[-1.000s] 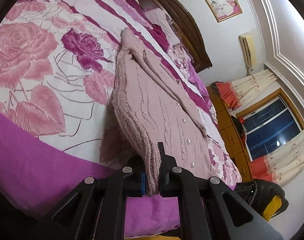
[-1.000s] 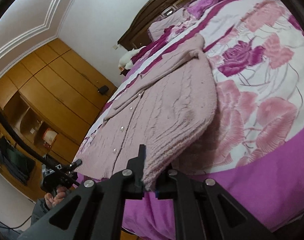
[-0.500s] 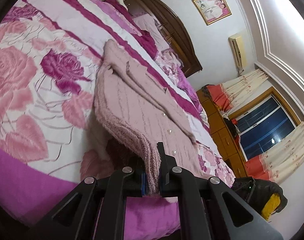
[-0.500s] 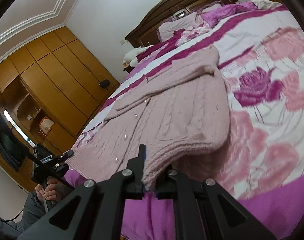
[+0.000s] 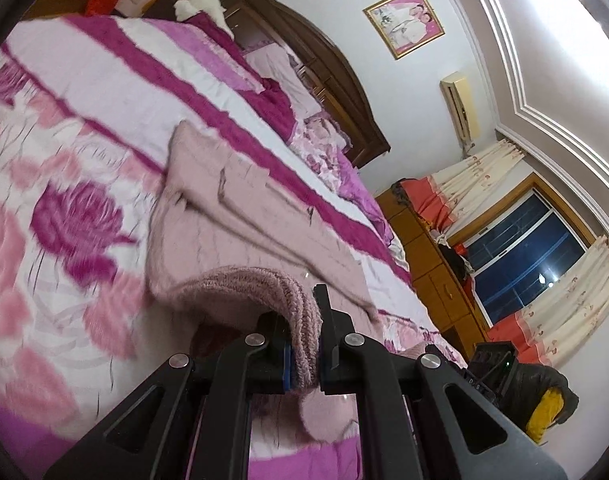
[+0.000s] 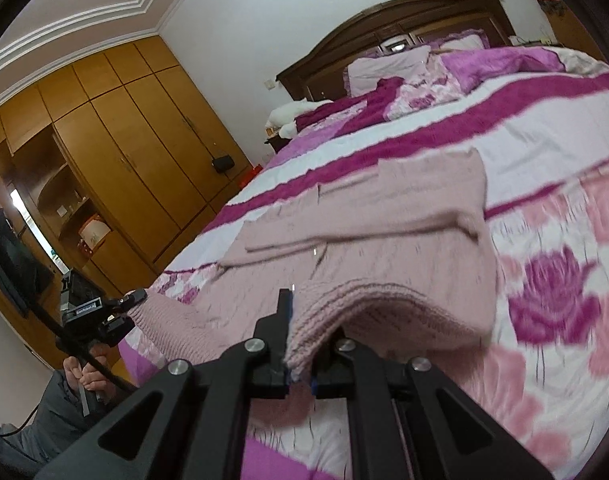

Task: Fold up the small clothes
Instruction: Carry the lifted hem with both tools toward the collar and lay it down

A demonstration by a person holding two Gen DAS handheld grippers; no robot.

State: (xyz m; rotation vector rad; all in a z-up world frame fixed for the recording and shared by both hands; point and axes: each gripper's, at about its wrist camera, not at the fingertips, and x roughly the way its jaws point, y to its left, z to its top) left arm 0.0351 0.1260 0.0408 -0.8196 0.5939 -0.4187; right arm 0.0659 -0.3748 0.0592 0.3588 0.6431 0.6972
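A pale pink knitted cardigan lies on the floral bedspread, sleeves folded across its body. My left gripper is shut on one corner of its ribbed bottom hem and holds it lifted above the bed. My right gripper is shut on the other hem corner of the cardigan, also lifted. The hem arches up off the bedspread between the two grips. In the right wrist view the left gripper shows at the far left, clamped on the hem.
A dark wooden headboard and pillows are at the far end of the bed. Wooden wardrobes stand on one side. A window with curtains and a dresser are on the other.
Both grippers have lifted the hem higher and carried it forward toward the collar. The lower part of the cardigan now rises off the bed.
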